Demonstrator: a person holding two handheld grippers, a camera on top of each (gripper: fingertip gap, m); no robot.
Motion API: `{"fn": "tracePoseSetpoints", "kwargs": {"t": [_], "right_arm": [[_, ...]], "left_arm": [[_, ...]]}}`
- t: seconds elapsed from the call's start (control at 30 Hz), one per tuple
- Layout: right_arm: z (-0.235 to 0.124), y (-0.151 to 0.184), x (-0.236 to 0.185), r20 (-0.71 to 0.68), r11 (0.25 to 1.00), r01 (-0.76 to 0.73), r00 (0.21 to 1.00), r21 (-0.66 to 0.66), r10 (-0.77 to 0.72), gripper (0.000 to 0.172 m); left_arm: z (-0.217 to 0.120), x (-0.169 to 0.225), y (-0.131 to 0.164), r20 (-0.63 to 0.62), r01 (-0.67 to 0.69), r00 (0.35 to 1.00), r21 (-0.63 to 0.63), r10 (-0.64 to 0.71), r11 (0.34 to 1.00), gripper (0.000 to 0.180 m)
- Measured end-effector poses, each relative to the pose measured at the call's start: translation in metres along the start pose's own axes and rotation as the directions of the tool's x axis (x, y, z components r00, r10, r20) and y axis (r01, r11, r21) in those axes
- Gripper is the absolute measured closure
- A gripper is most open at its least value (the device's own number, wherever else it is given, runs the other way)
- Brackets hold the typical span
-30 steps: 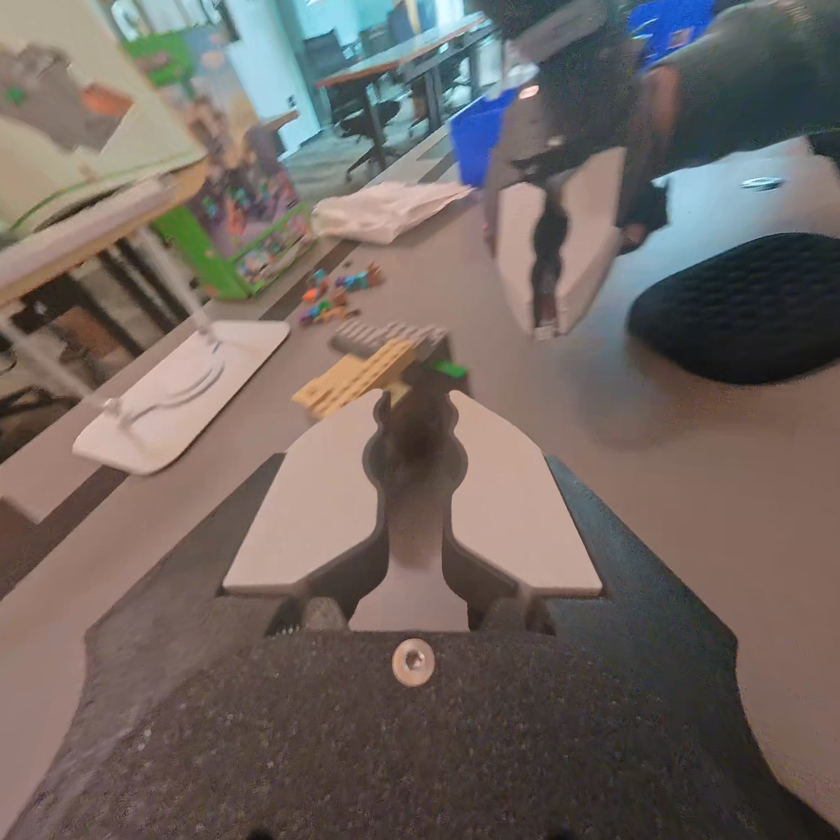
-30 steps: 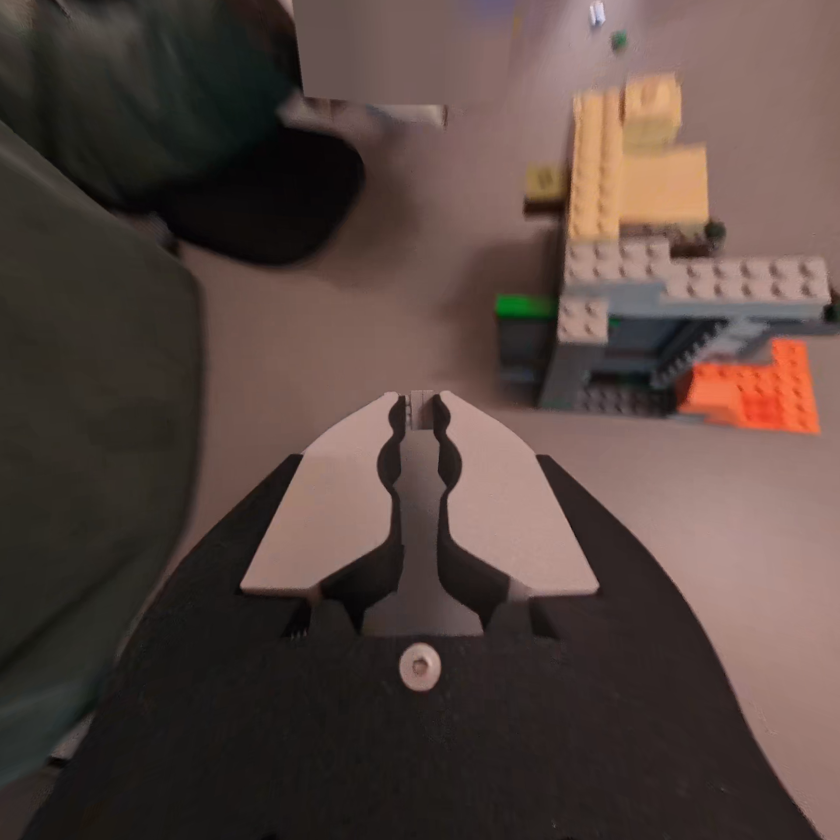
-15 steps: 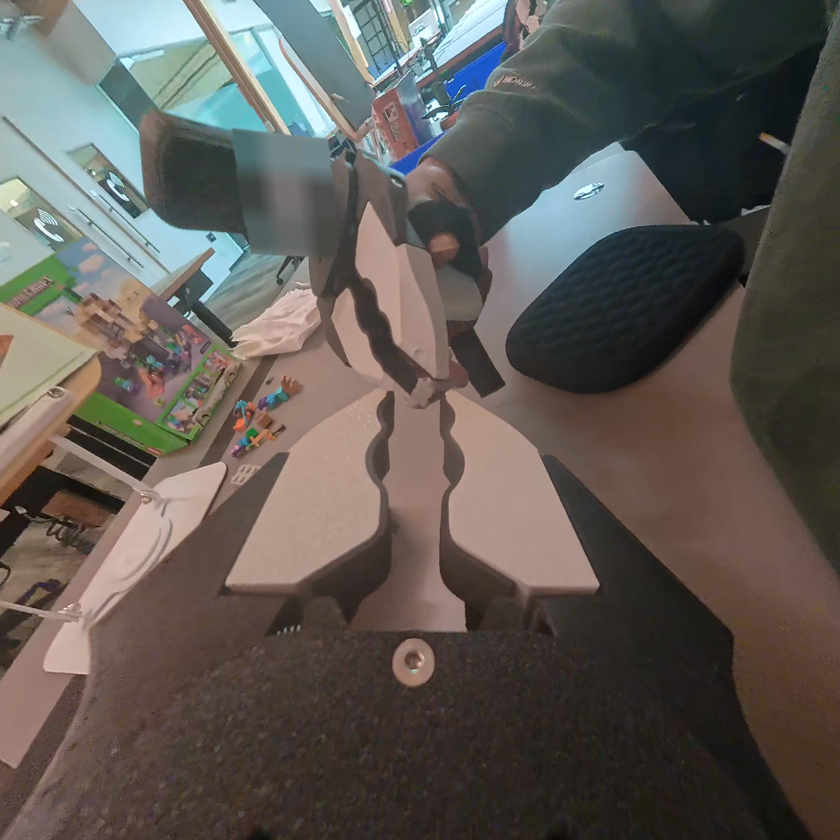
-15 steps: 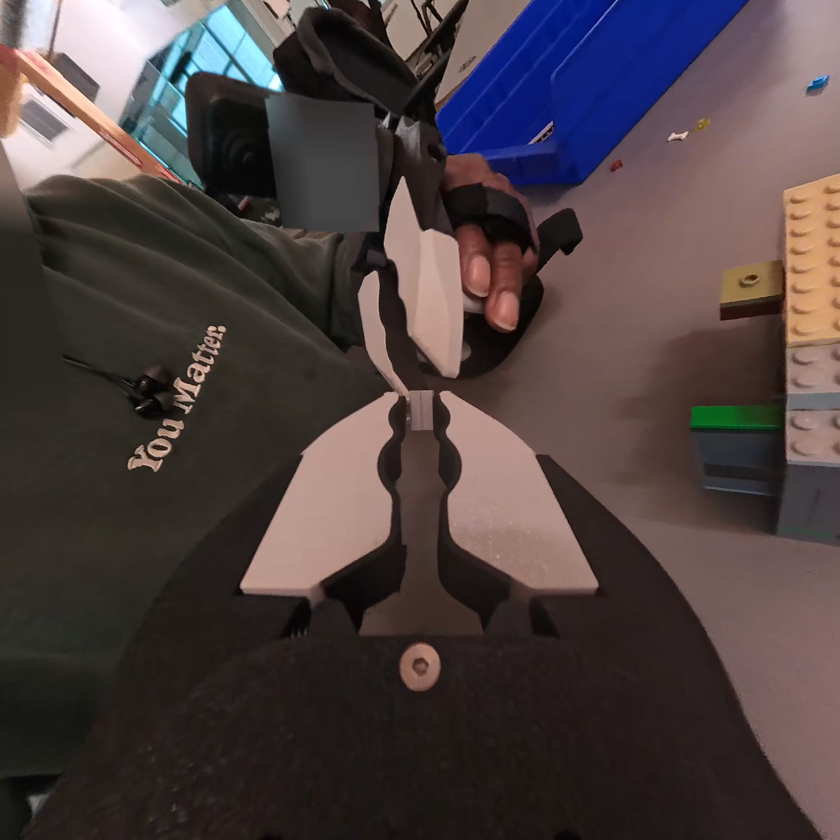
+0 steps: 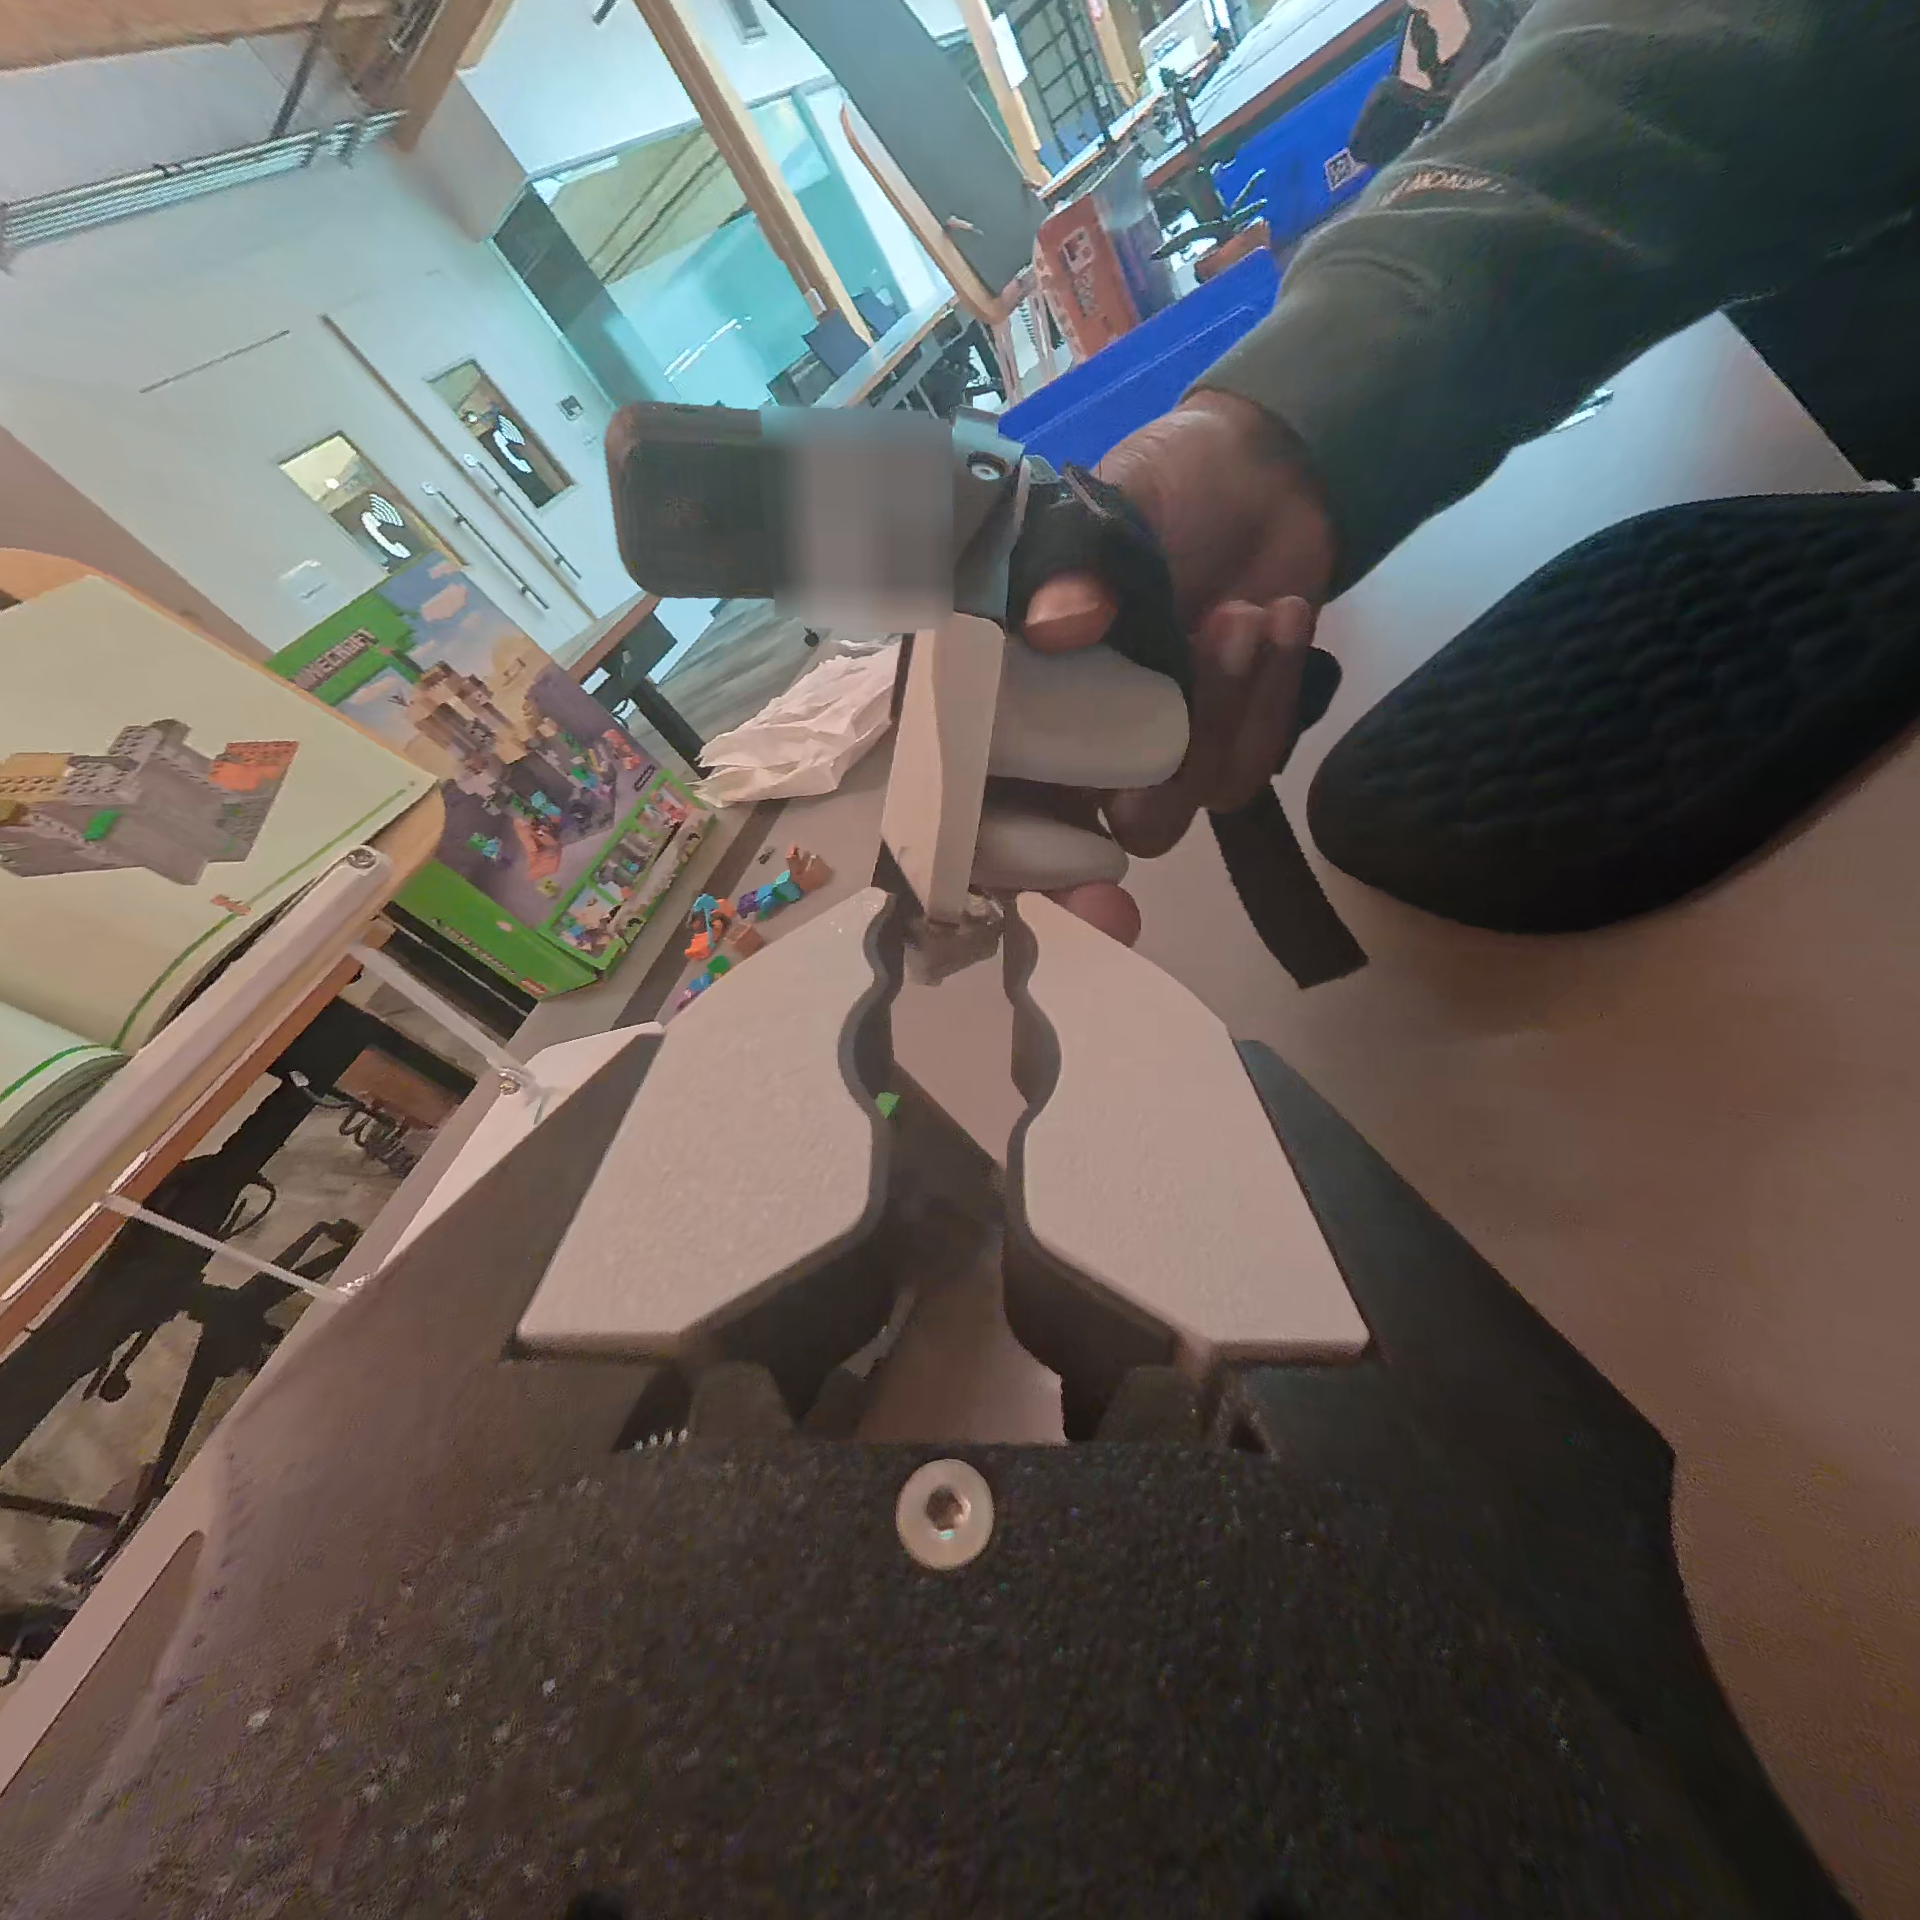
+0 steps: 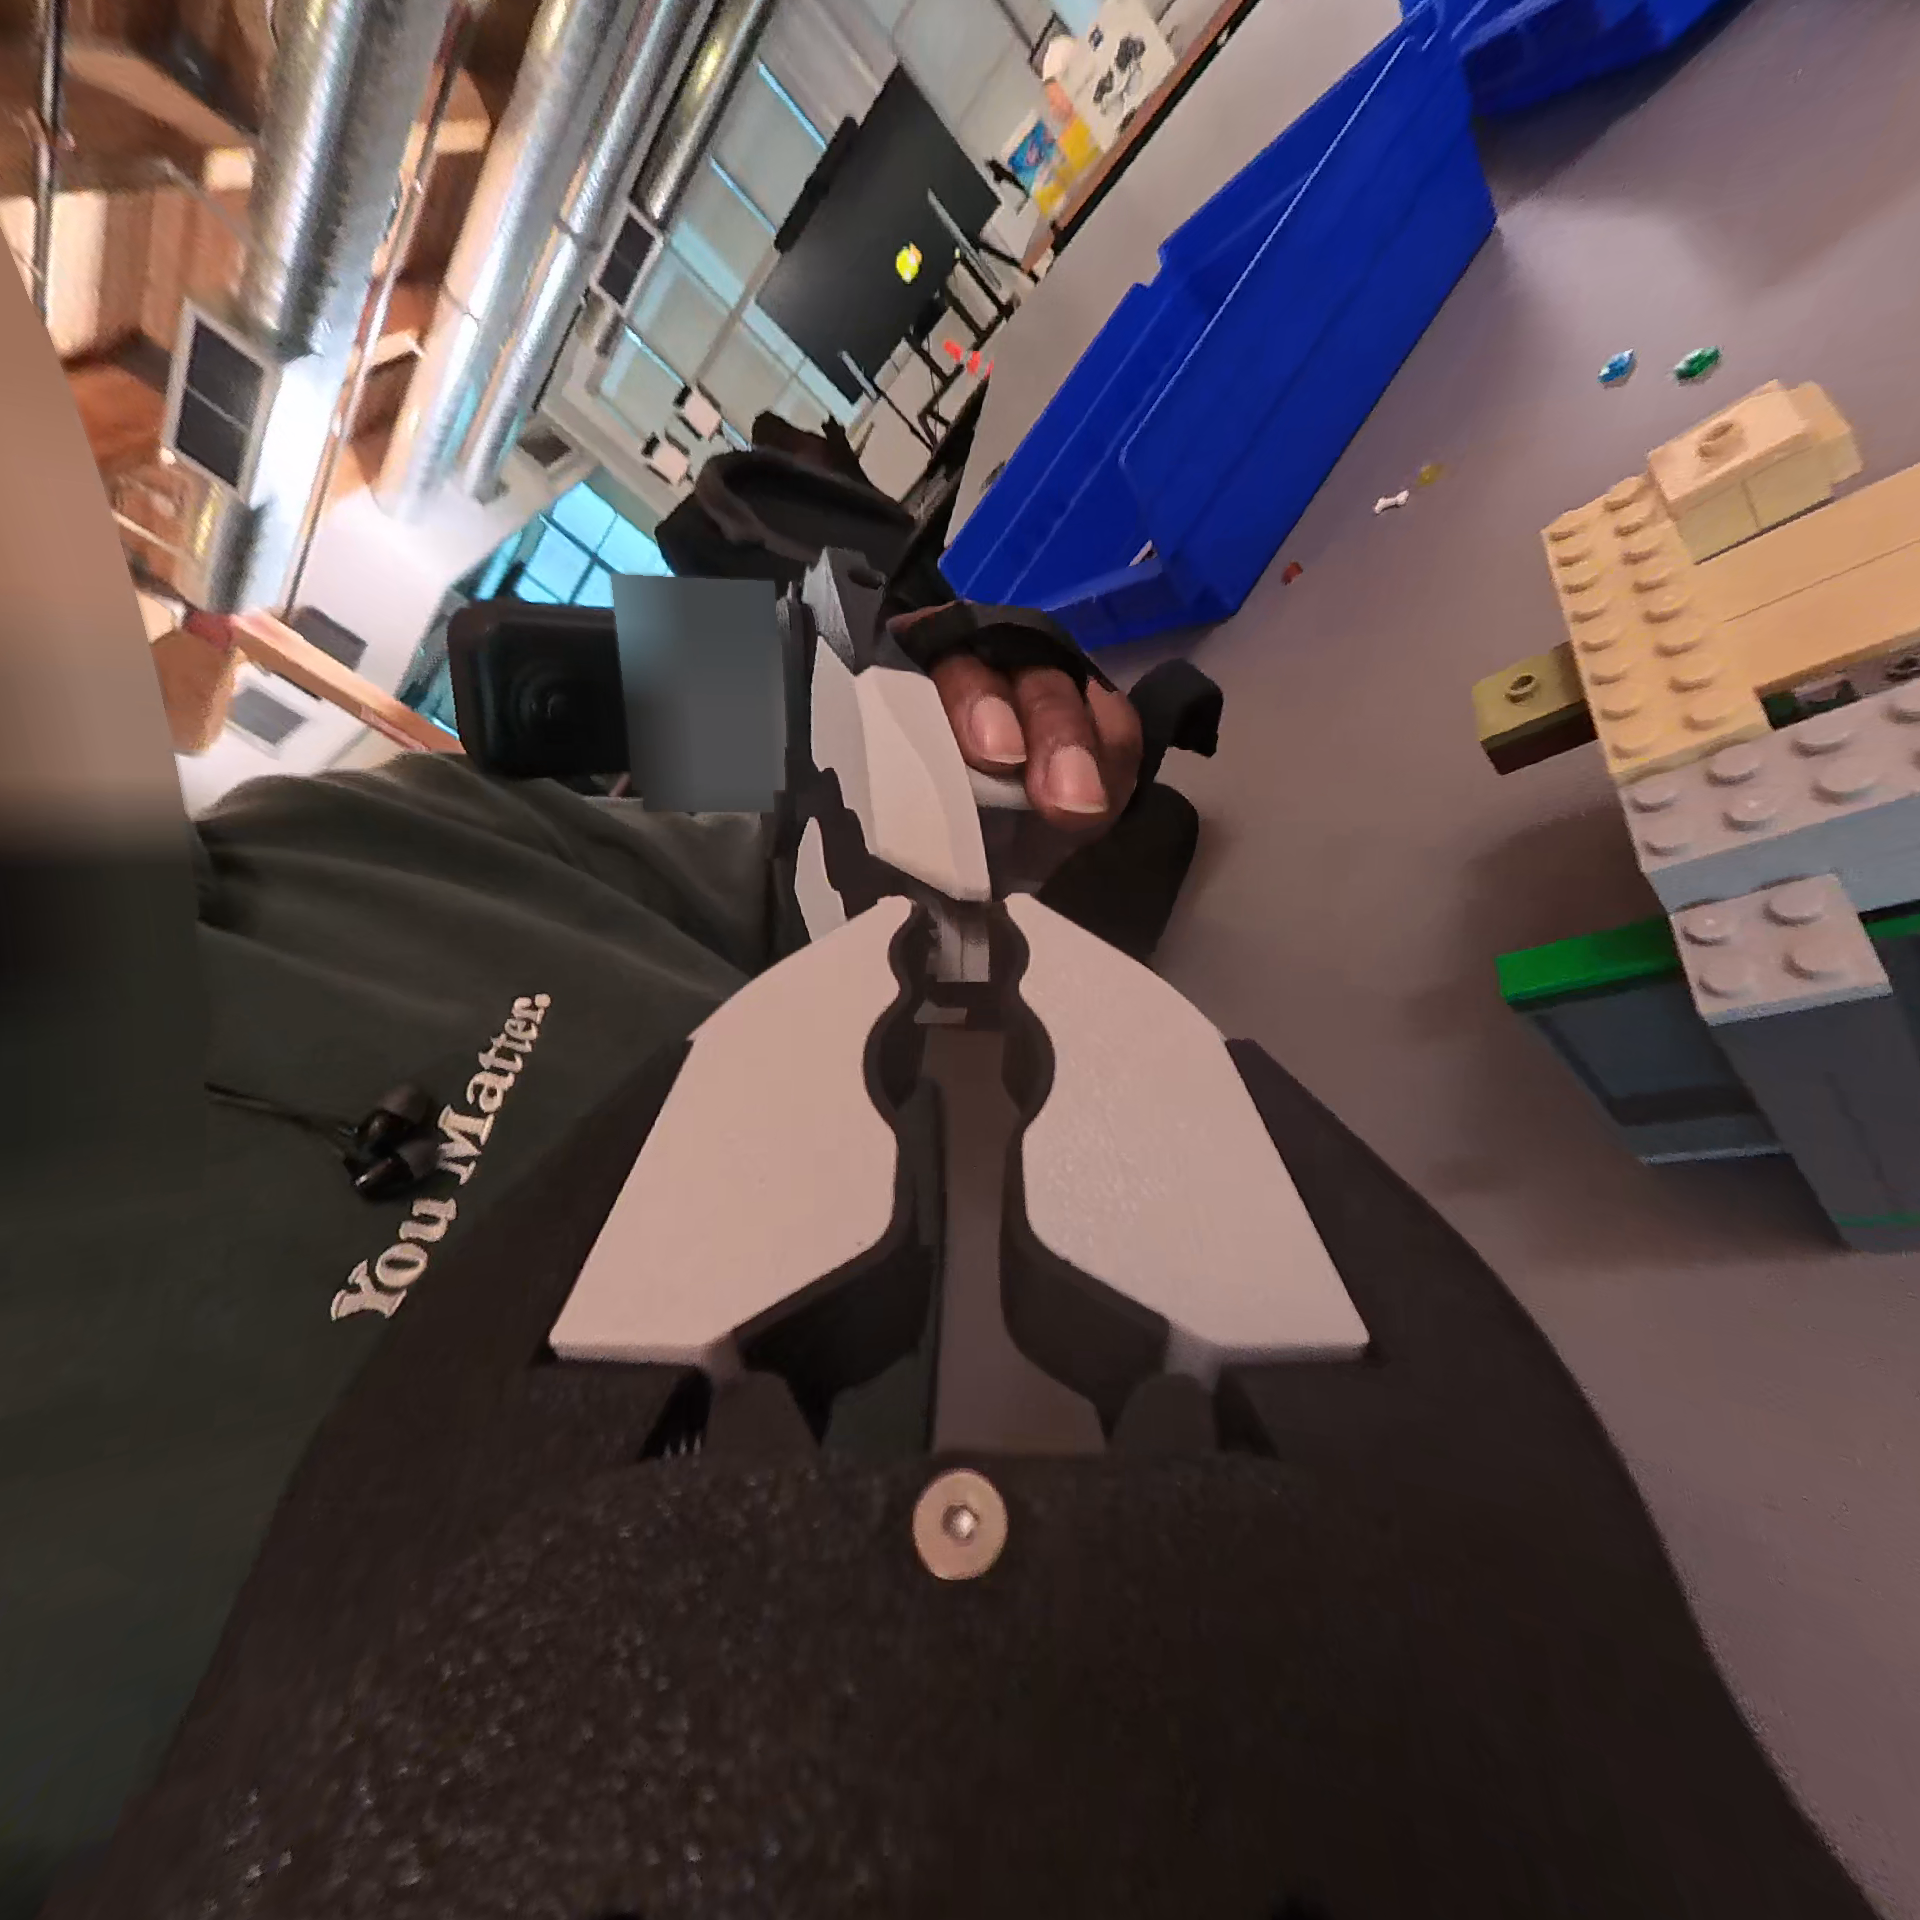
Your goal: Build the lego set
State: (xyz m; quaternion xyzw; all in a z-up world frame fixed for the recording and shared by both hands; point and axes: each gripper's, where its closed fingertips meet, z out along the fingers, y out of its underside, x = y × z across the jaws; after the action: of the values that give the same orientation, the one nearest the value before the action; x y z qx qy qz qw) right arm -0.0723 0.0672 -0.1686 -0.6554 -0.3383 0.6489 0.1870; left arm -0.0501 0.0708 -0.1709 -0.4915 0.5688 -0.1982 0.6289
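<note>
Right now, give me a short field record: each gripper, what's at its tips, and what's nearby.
Right gripper: closed on a small grey brick
Left gripper: fingers apart, either side of that brick; contact unclear
Position: the two meet tip to tip above the grey table
Nearby: brick model, blue bins, loose bricks, black pad

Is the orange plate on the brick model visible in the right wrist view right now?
No, the brick model shows only tan, grey and green parts there, cut off at the picture's right edge.
</note>
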Motion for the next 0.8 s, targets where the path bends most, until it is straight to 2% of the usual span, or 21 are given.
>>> {"fn": "tracePoseSetpoints", "kwargs": {"t": [0.3, 0.43, 0.6, 0.7, 0.8], "right_arm": [[0.002, -0.002, 0.003, 0.03, 0.996, -0.076, 0.997, 0.034, 0.075, 0.16], [0.002, -0.002, 0.006, 0.019, 0.998, -0.056, 0.998, 0.031, 0.055, 0.159], [-0.008, -0.012, 0.016, -0.123, 0.997, 0.07, 0.99, 0.042, -0.065, 0.154], [-0.016, -0.012, 0.022, -0.257, 0.984, 0.176, 0.951, 0.001, -0.17, 0.154], [-0.015, -0.01, 0.021, -0.329, 0.977, 0.212, 0.922, -0.018, -0.206, 0.155]], "left_arm": [[-0.001, -0.002, 0.003, 0.023, -0.018, 1.0, -0.011, 0.018, 1.0, 0.163], [-0.002, -0.004, 0.005, 0.032, -0.018, 0.999, -0.016, 0.019, 1.0, 0.163], [-0.004, -0.013, 0.013, 0.068, 0.004, 0.998, -0.06, 0.0, 0.998, 0.164], [-0.004, -0.016, 0.02, 0.079, 0.013, 0.997, -0.11, -0.005, 0.994, 0.164], [-0.001, -0.014, 0.026, 0.069, 0.015, 0.998, -0.157, -0.005, 0.987, 0.164]]}}
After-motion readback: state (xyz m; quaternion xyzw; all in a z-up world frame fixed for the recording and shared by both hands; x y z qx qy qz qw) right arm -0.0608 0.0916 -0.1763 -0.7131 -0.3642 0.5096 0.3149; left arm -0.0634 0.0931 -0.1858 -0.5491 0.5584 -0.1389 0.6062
